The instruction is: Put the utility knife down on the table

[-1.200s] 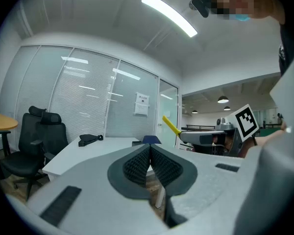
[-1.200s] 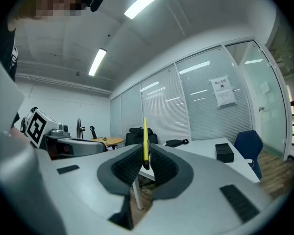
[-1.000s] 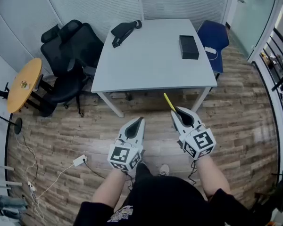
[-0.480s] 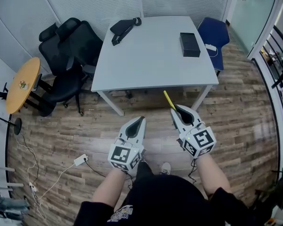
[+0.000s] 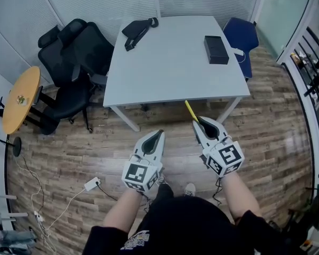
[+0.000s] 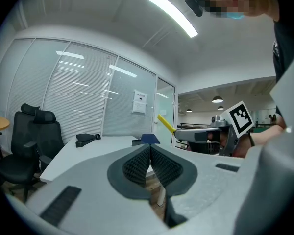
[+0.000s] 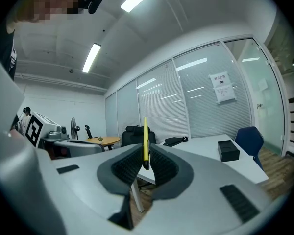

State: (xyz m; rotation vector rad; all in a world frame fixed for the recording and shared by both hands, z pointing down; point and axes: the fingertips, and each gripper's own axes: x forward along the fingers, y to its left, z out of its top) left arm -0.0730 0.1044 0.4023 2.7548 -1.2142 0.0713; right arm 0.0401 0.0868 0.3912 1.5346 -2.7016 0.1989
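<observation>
right claw (image 5: pixel 198 124) grips the knife (image 5: pixel 190 112). right gripper view: both pads press on the yellow body, which stands upright between them, its top sticking out above the tips. head view: the yellow piece slants out of the claw tips, up and to the left, towards the near edge of the tabletop (image 5: pixel 170 68). knife is in the air over the wood floor (image 5: pixel 69 153), short of the tabletop, touching nothing but the claw.

left claw (image 5: pixel 160 134) closed, pads together, nothing between them. it sits just beside the right claw, at that claw's left, also over the floor and pointing at the tabletop. marker cubes on both face up to the head camera. person's forearms and dark shirt fill the bottom of the head view.

tabletop: white, square, mostly bare. black box (image 5: pixel 216 50) near the far right edge. dark object (image 5: pixel 138 33) at the far left corner, cannot tell what it is.

around it: two black chairs (image 5: pixel 74 57) close together at the left side of the tabletop; blue chair (image 5: pixel 242 39) at the far right corner; round wooden table (image 5: pixel 20 97) further left. white plug (image 5: pixel 91 184) with a cable on the floor, left of the left claw.
</observation>
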